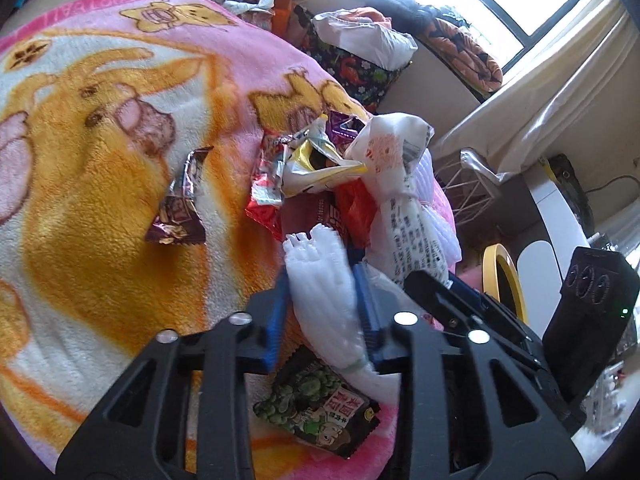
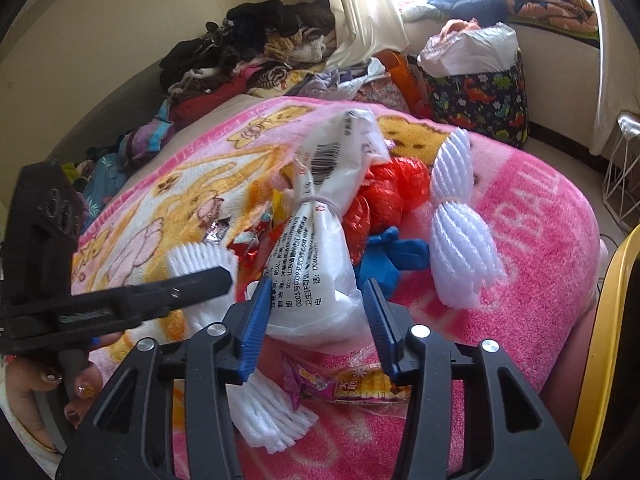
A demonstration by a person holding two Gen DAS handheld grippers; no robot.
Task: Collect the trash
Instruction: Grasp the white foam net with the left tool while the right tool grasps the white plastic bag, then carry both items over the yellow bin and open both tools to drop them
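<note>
Nearest the left wrist camera, the left gripper (image 1: 320,276) has its blue pads closed against a white foam fruit net (image 1: 320,280), held just above a pink cartoon blanket (image 1: 100,160) that covers the bed (pink block letters run along its edge, only partly legible). On the blanket the trash lies in a loose heap: a tied white plastic bag (image 2: 320,216) printed with a barcode and Chinese text, a crumpled red plastic bag (image 2: 384,192), a blue scrap (image 2: 380,256), and several snack wrappers, among them a brown foil wrapper (image 1: 178,204) lying apart and a green-pea snack packet (image 1: 320,404) under the left gripper. The right gripper (image 2: 316,304) stands fairly wide with the white bag's lower end between its pads; whether they press it cannot be told. Three foam nets show from the right wrist. Beyond the bed a dinosaur-print fabric bin (image 2: 480,100) holds white plastic bags and clothes.
</note>
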